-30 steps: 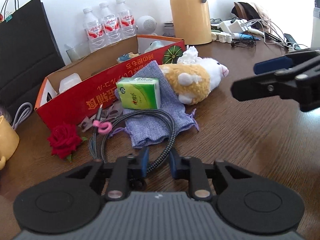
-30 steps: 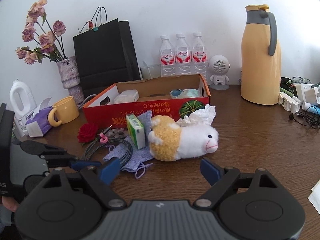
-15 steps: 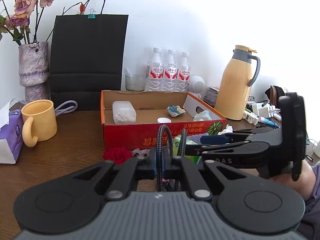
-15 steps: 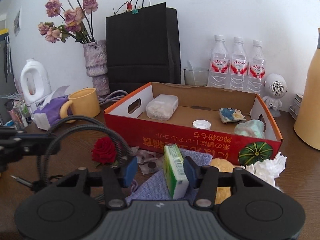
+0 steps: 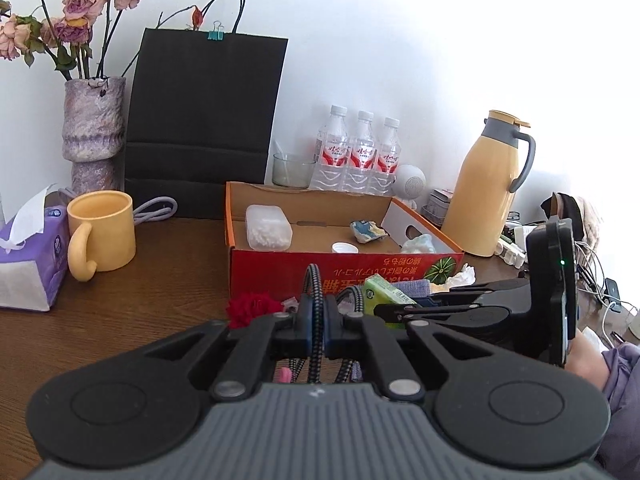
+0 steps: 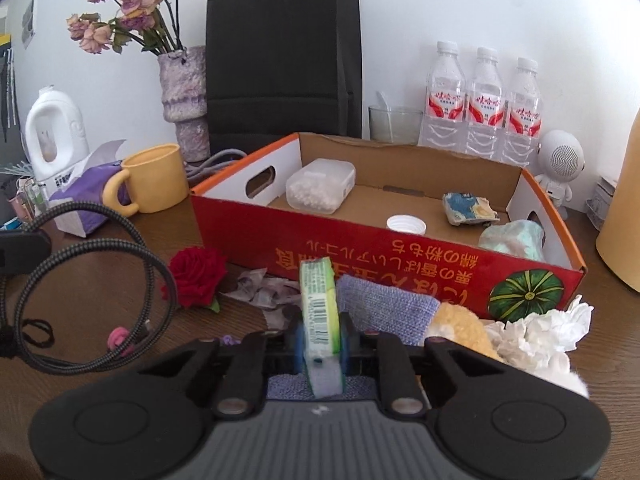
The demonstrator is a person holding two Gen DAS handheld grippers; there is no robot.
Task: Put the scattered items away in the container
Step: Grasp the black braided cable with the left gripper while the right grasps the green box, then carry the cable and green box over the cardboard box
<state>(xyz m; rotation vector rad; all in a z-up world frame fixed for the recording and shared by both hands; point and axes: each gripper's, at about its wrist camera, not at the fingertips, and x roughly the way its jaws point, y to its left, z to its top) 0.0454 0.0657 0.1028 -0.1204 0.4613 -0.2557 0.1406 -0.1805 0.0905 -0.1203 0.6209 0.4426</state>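
I have my left gripper clamped on the braided grey cable, my right gripper on the green tissue pack; a few items already lie in the red cardboard box, but the red fabric rose and other clutter remain outside.

on my feed the cardboard box is red in front with orange rims, yellow lettering and a green striped pumpkin print, plain brown inside. the tissue pack i'm gripping is green and white with a black barcode. the braided cable is a black-and-grey weave. i see a deep red rose, a lilac knitted pouch, a mustard yellow mug, a matching yellow flask with a grey handle, and a black paper bag.
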